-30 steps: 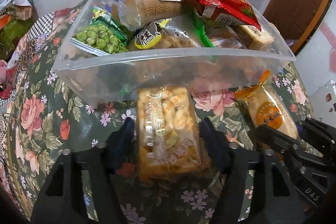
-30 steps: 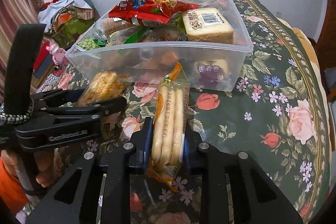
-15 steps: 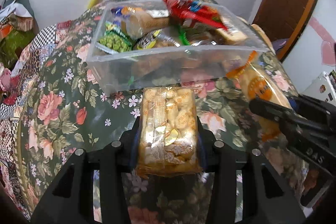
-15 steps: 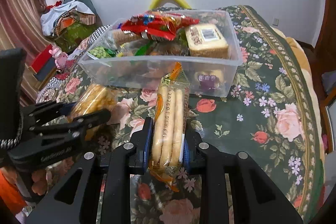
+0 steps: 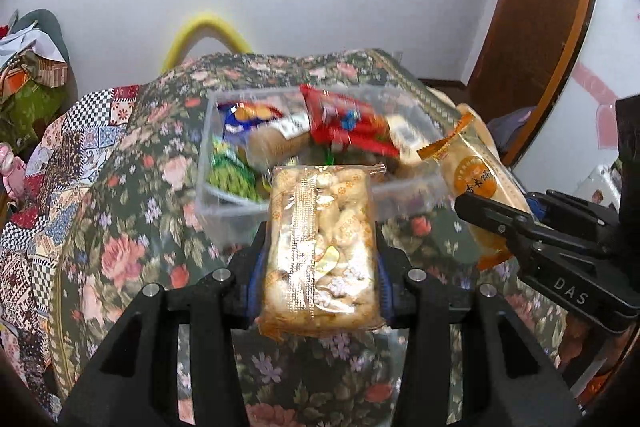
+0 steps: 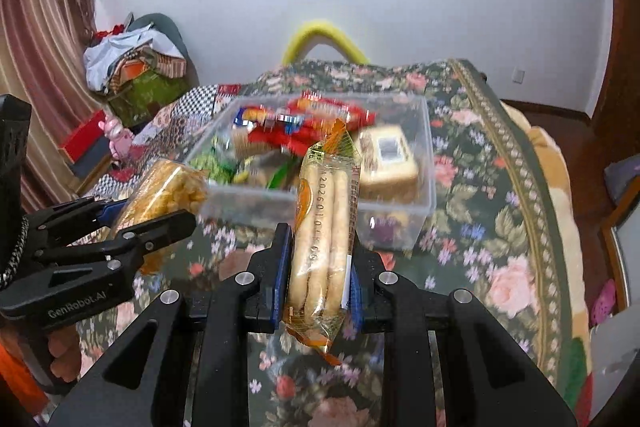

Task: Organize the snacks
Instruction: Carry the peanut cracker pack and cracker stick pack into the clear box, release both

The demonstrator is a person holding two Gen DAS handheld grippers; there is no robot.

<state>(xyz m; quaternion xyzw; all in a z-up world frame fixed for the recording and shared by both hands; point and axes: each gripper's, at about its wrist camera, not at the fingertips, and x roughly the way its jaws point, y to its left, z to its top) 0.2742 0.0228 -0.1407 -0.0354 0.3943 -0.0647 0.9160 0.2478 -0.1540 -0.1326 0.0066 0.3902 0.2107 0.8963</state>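
Now the rice-cracker pack (image 5: pixel 320 251) sits pinched between the left gripper (image 5: pixel 318 267) fingers, raised higher above the floral counter (image 5: pixel 132 211) than a second ago. At its 2 o'clock, the right gripper (image 6: pixel 318 263) fingers clamp the breadstick pack (image 6: pixel 324 227), likewise lifted. Toward 12 o'clock, the clear bin (image 6: pixel 424 163) of snacks now lies lower and farther off.

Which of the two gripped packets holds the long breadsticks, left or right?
The right gripper holds it: a narrow clear packet of breadsticks with an orange end. The left gripper grips a wider puffed snack packet of small pieces.
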